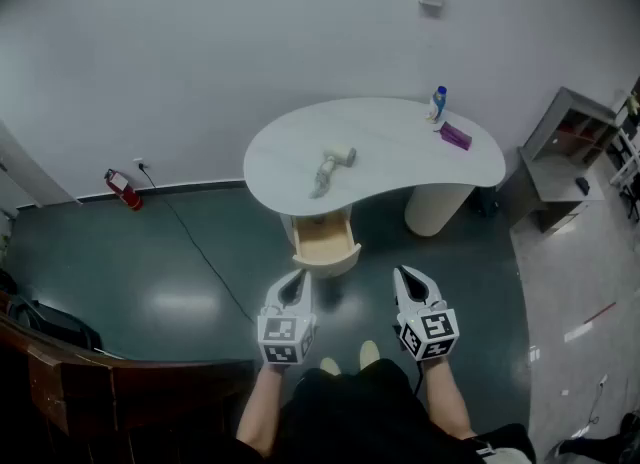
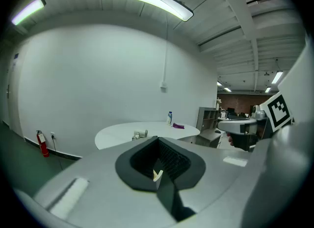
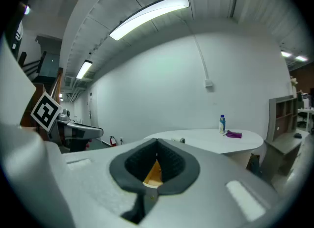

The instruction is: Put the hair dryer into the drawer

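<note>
A red fire extinguisher [image 1: 124, 190] leans by the white wall at far left. The person's forearms reach forward side by side, tipped slightly downward. The left gripper [image 1: 297, 275], grey with black ribbed pads, has its jaws pressed together on nothing. Ahead, well apart, the pale hair dryer [image 1: 334, 163] lies on the smooth white kidney-shaped table [image 1: 400, 157], above the pulled-out, round-fronted wooden drawer [image 1: 324, 244]. The right gripper [image 1: 403, 272] is likewise closed and empty. Further right are a blue-and-white bottle [image 1: 438, 104], a purple item [image 1: 455, 136] and a grey shelf unit [image 1: 565, 147].
</note>
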`<state>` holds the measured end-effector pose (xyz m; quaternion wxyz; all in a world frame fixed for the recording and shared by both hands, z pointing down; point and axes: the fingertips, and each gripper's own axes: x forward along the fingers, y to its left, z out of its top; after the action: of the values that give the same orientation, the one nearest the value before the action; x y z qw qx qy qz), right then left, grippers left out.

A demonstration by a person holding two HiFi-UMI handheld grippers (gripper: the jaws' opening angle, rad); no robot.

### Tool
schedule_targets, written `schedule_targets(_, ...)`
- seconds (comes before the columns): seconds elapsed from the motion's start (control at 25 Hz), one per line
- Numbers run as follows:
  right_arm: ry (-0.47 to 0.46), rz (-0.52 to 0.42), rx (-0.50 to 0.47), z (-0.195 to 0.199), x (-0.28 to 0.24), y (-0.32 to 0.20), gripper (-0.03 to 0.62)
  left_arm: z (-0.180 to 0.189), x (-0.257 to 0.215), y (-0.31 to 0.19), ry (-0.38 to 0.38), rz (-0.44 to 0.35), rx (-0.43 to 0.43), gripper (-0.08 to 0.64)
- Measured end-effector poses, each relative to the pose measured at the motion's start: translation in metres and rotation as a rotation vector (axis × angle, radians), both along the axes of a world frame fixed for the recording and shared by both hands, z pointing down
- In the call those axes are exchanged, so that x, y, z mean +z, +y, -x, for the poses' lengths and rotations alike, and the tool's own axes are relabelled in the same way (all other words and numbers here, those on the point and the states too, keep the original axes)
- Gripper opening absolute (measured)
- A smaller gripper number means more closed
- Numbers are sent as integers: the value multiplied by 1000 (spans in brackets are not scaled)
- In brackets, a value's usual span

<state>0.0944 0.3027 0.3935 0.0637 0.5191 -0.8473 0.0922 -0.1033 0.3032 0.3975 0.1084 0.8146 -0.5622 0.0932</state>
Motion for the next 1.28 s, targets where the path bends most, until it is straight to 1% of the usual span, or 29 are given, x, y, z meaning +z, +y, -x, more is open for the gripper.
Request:
schedule_targets(0.52,-18,2,31,13,0,14,3,12,3,17,-8,5,20,6)
schedule_targets(0.72,-4,11,42,19,1,10,3,19,4,14,-1,5,22,6)
schedule_targets(1.0,-3,26,42,21,4,-12,3,19,3,-10,19,7,21,6)
schedule_targets(1.28,-12,43,30,15,15,-70,3,12,15,-67,26,28,13,6)
